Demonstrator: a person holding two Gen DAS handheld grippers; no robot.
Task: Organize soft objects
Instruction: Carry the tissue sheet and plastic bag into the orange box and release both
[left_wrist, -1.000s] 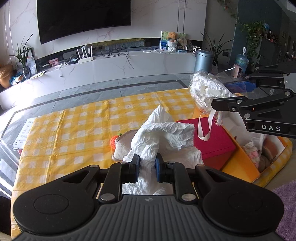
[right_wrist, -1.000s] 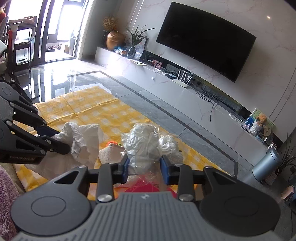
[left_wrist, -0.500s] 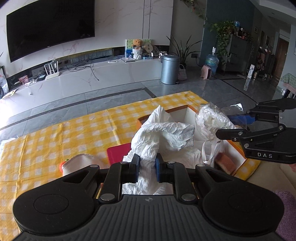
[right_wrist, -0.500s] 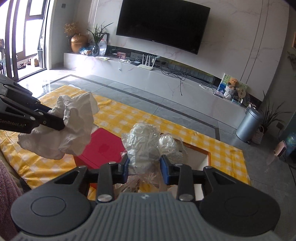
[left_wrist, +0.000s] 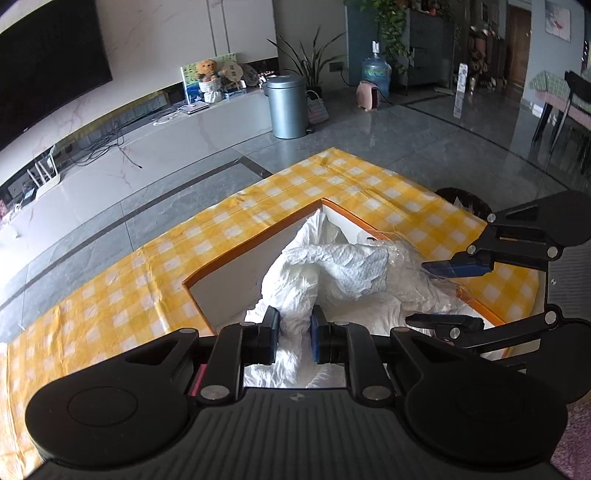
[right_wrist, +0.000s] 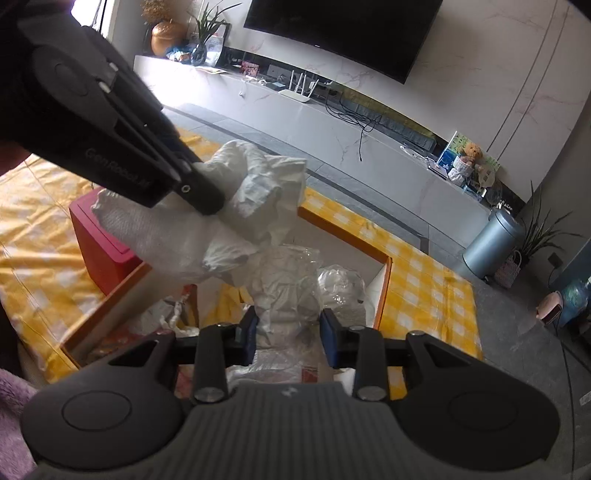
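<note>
The tabletop (left_wrist: 110, 295), covered by a yellow checked cloth, carries an orange-rimmed open box (left_wrist: 255, 240) with white inner walls; a red box (right_wrist: 99, 236) is seen just beside it in the right wrist view. Both carried bundles are held over the open box, near each other.

A crumpled white cloth (left_wrist: 332, 266) is pinched between the narrow-set jaws of the left gripper (left_wrist: 293, 338), its loose end bunched above the box interior. A clear plastic bag stuffed with white material (right_wrist: 288, 291) is clamped by the right gripper (right_wrist: 288, 334), whose jaws stand moderately apart, pressed against the bag's sides. Other soft items already lie in the box bottom, though what they are cannot be told.

The step in hand is judged to be the placing of both bundles into the box. It would be done well if each bundle were lowered below the rim before release, so that no trailing fabric is left draped over the orange edge. The two grippers would best be kept from crossing, and the bundles released one at a time into separate free patches.
</note>
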